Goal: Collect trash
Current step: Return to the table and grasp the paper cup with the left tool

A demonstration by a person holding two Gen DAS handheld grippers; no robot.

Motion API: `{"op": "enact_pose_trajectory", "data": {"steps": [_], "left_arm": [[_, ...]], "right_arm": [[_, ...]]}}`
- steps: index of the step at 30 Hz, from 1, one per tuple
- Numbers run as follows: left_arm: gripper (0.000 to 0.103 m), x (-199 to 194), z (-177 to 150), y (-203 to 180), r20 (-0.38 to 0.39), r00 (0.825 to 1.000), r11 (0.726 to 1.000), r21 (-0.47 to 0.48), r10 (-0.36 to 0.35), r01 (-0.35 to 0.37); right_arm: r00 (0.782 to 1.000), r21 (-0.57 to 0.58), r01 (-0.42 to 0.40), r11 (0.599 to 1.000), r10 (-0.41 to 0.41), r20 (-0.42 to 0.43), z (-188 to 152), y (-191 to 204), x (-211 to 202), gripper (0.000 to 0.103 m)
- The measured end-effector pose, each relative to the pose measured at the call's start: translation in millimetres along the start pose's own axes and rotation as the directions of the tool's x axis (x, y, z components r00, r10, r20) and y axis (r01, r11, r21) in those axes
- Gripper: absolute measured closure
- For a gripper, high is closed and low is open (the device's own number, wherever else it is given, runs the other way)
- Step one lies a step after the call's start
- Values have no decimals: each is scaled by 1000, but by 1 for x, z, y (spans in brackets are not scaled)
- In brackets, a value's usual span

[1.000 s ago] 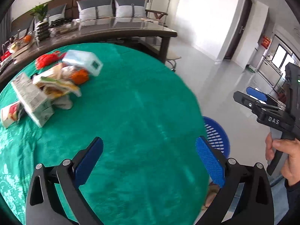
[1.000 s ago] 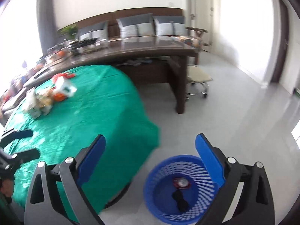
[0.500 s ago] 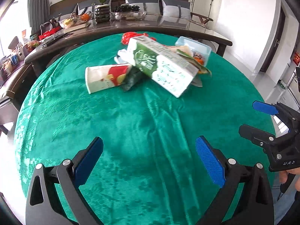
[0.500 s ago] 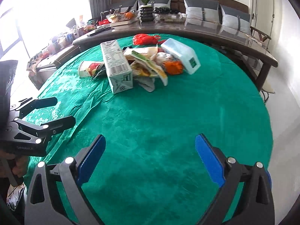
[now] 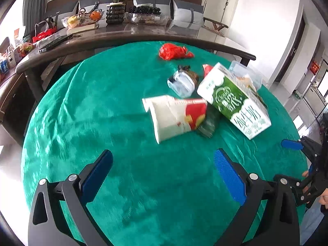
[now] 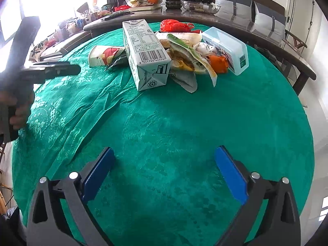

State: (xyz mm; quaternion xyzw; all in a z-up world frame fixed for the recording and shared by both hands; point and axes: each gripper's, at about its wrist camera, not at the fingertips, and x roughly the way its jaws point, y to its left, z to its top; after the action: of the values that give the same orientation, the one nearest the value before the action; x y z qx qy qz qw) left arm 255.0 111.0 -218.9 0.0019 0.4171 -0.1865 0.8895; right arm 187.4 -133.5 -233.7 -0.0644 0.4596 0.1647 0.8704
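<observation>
I'm working in a home's living and dining room: a round table under a green cloth (image 6: 184, 123), a long dark side table (image 5: 133, 34) carrying a potted plant (image 5: 115, 2) and fruit bowls (image 5: 84, 19), and a sofa with grey cushions (image 5: 151, 2) against the wall.

My blue ribbed rubber-like finger pads (image 6: 229, 174) sit on matt black plastic arms above a green damask-patterned tablecloth (image 6: 164, 123) with a soft sheen. The white printed paperboard milk carton (image 6: 143, 51) looks smooth; the clear plastic lidded box (image 6: 227, 47) is glossy; the red plastic bag (image 5: 174, 51) is crinkled.
</observation>
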Motion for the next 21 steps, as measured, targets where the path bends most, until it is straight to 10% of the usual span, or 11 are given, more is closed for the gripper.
{"op": "enact_pose_trajectory", "data": {"steps": [11, 18, 21], "left_arm": [[5, 40, 46, -7, -10, 995, 975, 198, -102, 102], [5, 23, 28, -25, -172, 931, 872, 330, -322, 362], [5, 14, 24, -28, -142, 953, 878, 371, -268, 303]], "right_arm": [[1000, -1, 2, 1000, -2, -2, 3, 4, 3, 6], [1000, -2, 2, 1000, -2, -2, 3, 4, 3, 6], [1000, -1, 2, 1000, -2, -3, 3, 4, 3, 6]]}}
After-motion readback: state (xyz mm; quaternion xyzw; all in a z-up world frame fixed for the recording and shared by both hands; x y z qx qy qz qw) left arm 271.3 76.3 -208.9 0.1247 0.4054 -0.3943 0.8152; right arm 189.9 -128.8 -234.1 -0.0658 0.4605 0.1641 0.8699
